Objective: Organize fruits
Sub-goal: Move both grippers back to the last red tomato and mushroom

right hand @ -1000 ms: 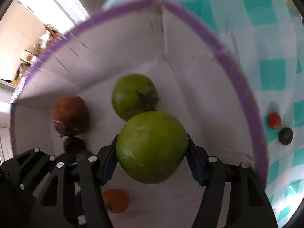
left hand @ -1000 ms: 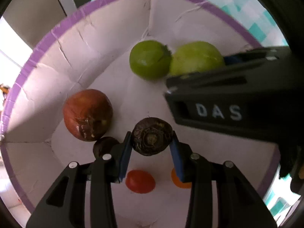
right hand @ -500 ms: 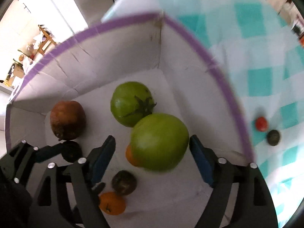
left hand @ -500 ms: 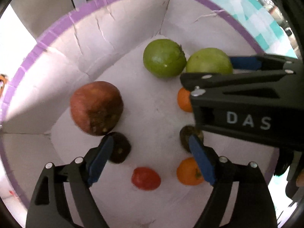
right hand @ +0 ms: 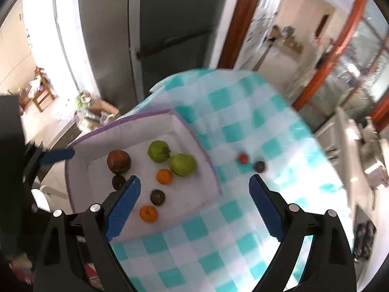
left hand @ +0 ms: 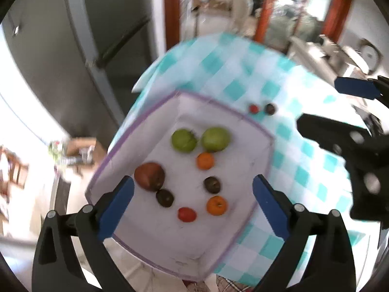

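We count 8 fruits in the white box (left hand: 257, 160) at frame centre: 2 green fruits (left hand: 184, 140), 2 orange fruits (left hand: 205, 160), 3 dark fruits (left hand: 212, 184), 1 red fruit (left hand: 186, 214). 2 small fruits (left hand: 254, 108) sit on the desk (left hand: 243, 73), upper right. Left gripper (left hand: 192, 203) and right gripper (right hand: 193, 206) have just been opening; their fingers stand wide, holding nothing.

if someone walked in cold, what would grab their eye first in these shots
The white box with a purple rim on the teal checked tablecloth, holding two green fruits side by side at its far end, plus orange, dark and red ones nearer. Next, a small red fruit and a dark fruit lying together on the cloth outside the box. Both the left gripper and right gripper are open and empty above it.
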`<act>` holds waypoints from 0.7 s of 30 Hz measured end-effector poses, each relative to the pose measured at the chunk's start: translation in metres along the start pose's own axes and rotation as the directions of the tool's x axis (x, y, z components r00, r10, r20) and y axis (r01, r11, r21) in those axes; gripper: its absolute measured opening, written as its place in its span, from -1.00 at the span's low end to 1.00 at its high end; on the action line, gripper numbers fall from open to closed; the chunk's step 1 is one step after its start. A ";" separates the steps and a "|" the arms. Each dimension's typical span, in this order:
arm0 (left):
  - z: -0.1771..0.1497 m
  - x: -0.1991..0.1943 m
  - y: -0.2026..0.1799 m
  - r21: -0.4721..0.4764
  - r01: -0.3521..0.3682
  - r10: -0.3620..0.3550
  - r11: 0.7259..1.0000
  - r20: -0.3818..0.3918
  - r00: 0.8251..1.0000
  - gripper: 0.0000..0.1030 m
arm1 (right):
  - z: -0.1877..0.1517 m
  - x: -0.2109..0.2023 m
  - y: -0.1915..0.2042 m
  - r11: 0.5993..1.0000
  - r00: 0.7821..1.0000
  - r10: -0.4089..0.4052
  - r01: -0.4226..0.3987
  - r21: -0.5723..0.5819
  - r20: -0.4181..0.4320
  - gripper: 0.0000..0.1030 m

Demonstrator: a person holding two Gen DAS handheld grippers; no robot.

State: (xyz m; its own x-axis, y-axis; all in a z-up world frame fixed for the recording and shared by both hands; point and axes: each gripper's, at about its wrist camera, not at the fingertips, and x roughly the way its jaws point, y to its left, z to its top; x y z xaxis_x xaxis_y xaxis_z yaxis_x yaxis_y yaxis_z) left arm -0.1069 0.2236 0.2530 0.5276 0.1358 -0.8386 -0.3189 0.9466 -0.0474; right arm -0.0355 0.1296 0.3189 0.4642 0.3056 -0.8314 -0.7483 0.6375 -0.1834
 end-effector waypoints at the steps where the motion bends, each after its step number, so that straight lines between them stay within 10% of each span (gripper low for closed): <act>1: 0.000 -0.014 -0.010 0.026 0.018 -0.019 0.999 0.033 0.999 0.96 | -0.009 -0.018 -0.002 1.000 1.000 -0.016 0.016 0.007 0.016 0.71; 21: -0.077 -0.142 -0.082 0.420 0.143 -0.260 0.896 0.236 0.936 0.96 | -0.225 -0.205 -0.056 0.911 0.943 -0.270 0.185 0.368 0.195 0.71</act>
State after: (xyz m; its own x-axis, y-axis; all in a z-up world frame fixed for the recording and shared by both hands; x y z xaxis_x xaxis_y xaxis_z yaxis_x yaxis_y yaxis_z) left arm -0.2164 0.1046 0.3344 0.7628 -0.0498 -0.6448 0.1203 0.9906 0.0659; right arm -0.1952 -0.1277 0.3816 0.7321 0.2536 -0.6322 -0.4217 0.8976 -0.1283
